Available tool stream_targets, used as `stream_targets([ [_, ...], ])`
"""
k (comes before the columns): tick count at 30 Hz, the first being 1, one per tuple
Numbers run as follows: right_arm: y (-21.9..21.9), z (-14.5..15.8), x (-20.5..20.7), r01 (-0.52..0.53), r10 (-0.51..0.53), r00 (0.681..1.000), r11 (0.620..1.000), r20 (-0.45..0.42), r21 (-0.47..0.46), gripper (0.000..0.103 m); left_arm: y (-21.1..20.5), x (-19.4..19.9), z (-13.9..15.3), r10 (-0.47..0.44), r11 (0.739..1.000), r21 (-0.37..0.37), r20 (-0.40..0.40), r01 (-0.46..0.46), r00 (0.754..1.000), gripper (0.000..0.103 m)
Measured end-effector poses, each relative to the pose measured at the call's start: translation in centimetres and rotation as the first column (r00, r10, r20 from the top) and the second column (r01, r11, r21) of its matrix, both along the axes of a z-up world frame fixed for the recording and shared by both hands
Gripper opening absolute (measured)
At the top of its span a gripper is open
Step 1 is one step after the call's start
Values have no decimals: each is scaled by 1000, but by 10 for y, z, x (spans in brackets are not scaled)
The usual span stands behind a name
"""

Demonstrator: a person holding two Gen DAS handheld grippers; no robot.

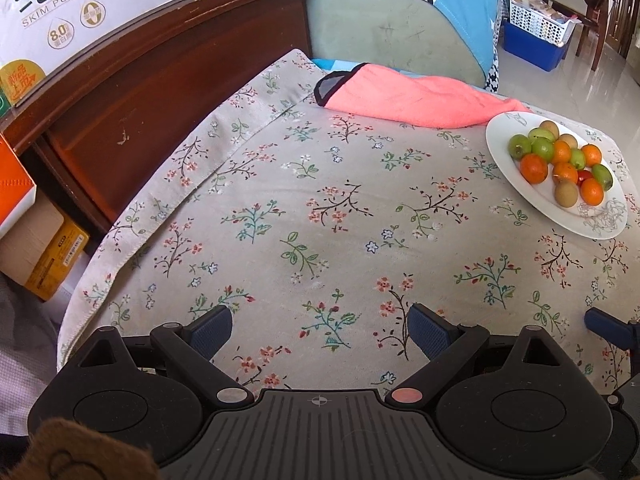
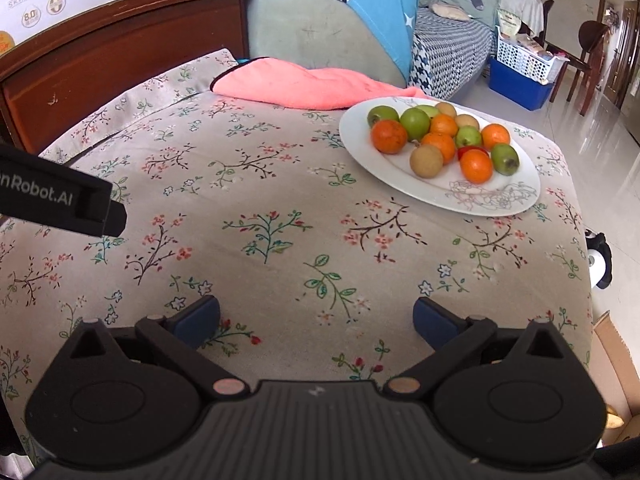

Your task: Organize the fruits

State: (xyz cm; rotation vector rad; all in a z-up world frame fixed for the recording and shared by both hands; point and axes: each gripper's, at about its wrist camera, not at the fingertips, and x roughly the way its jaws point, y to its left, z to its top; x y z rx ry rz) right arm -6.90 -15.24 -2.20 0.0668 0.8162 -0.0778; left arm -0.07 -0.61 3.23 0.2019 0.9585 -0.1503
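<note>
A white oval plate (image 1: 504,138) (image 2: 360,140) sits at the far right of the floral-cloth table. It holds several small fruits: oranges (image 1: 533,168) (image 2: 389,136), green fruits (image 1: 519,145) (image 2: 415,121), brown round ones (image 1: 566,193) (image 2: 426,162) and a red one (image 2: 469,150). My left gripper (image 1: 320,332) is open and empty over the near middle of the table. My right gripper (image 2: 316,320) is open and empty, with the plate ahead and to its right. The left gripper's body (image 2: 60,200) shows at the left of the right wrist view.
A pink towel (image 1: 404,98) (image 2: 296,84) lies at the table's far edge. A dark wooden headboard (image 1: 160,80) and a milk carton box (image 1: 80,8) stand to the left. A green cushion (image 1: 396,40) lies behind. The table drops off at the right (image 2: 584,240).
</note>
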Motion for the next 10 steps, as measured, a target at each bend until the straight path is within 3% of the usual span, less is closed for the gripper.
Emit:
stream_targets([
  [10, 0, -5, 11, -28, 29, 996, 999, 83, -21, 102, 2, 1, -2, -7, 1000, -21, -5, 7, 1000, 96],
])
